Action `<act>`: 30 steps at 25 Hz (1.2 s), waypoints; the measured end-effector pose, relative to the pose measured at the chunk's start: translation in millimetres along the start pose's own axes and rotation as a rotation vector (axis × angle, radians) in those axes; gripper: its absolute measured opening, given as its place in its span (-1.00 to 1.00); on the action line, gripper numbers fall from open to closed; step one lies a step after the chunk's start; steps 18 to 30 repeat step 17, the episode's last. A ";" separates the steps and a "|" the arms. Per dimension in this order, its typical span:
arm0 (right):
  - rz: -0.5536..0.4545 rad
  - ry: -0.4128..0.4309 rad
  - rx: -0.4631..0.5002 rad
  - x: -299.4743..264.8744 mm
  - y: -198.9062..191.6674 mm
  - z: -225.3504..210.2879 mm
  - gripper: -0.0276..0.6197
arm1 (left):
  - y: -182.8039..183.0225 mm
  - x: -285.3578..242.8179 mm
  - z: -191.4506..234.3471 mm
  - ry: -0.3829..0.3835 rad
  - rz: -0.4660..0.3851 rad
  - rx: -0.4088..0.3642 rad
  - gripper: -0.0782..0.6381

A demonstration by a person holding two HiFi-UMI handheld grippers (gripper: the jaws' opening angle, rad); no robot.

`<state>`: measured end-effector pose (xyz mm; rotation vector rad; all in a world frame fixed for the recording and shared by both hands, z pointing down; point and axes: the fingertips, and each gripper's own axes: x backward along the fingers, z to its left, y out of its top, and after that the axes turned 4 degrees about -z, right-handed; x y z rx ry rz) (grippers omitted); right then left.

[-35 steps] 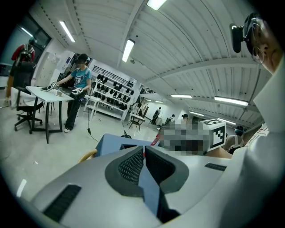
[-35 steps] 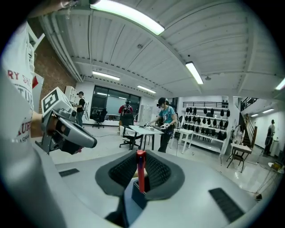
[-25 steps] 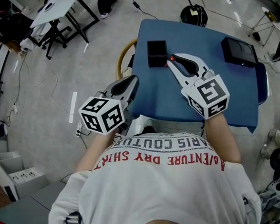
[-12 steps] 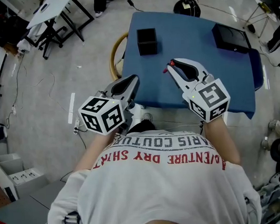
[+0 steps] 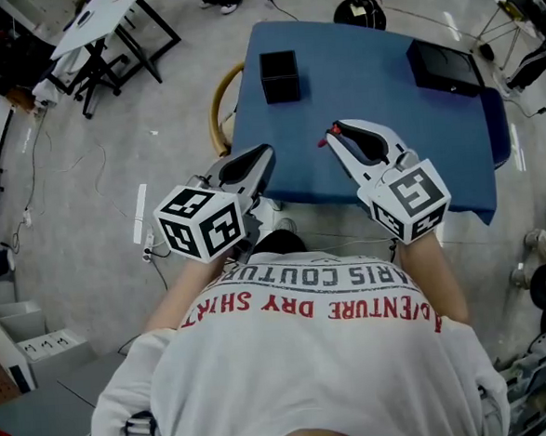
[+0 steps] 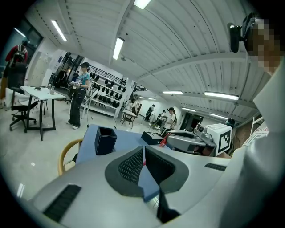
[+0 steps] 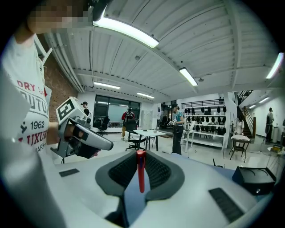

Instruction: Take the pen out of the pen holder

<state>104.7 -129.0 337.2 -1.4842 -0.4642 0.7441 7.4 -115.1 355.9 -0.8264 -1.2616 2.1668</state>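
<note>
The black square pen holder [image 5: 280,76] stands on the blue table [image 5: 387,111] near its far left corner, and it shows again in the left gripper view [image 6: 105,140]. My right gripper [image 5: 332,131] is shut on a red pen [image 5: 324,141], which stands upright between its pads [image 7: 140,171]. The pen is clear of the holder, out over the table's near half. My left gripper [image 5: 266,151] hangs off the table's near left edge. Its jaws [image 6: 144,149] are closed together with nothing in them.
A flat black box [image 5: 444,67] lies at the table's far right corner. A wooden chair with a curved back [image 5: 217,114] stands by the table's left edge. A black bag [image 5: 363,10] sits on the floor beyond the table. White tables and several people are farther off.
Both grippers have drawn back toward the person. The right gripper's tip, still holding the red pen, was beside the holder and is now well apart from it.
</note>
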 end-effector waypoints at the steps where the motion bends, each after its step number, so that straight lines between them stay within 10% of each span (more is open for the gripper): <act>1: 0.000 0.000 0.000 1.1 -1.1 0.7 -0.72 | -0.5 0.0 -1.0 -0.001 -0.001 -0.002 -0.67; 30: -0.021 -0.035 0.024 11.9 9.0 -2.7 -0.72 | 6.6 -3.9 -11.4 -0.034 -0.007 -0.020 -0.67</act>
